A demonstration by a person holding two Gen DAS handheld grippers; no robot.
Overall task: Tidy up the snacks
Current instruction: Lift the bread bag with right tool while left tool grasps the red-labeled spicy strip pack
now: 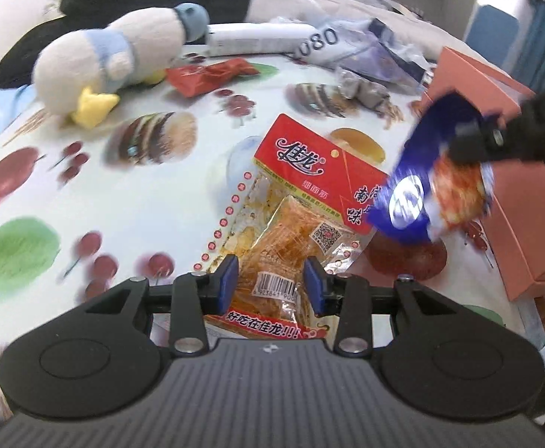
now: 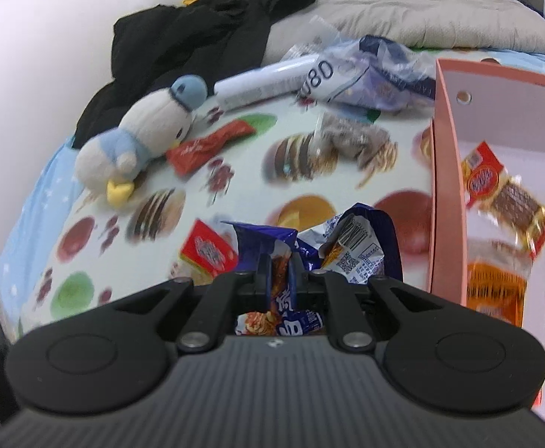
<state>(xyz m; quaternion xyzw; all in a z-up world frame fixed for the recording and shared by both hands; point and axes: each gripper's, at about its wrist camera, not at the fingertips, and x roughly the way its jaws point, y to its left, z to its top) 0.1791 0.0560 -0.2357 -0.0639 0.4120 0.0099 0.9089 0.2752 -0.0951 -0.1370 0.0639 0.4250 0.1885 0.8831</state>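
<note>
snack in hand first: blue noodle packet (image 2: 283, 261) is pinched tight between my right gripper (image 2: 280, 274) jaws, crumpled, its free end sticking up past the tips. pink box (image 2: 446, 194) sits just to the right of those jaws, open, with a few red and orange packets already lying inside. from the left wrist view the same packet hangs off the right gripper beside the box wall, not yet over the opening, as far as i can judge.

left gripper (image 1: 271, 284) has its jaws about half open, straddling the red-topped clear snack bag (image 1: 291, 201) on the printed surface (image 1: 142, 205); the pads are not pressing it.

to do this well i would carry the blue packet over the rim before letting go, then close the left jaws squarely on the bag's lower part, not its slippery edge.

plush penguin (image 1: 112, 56) and other clutter lie far beyond the jaws.
</note>
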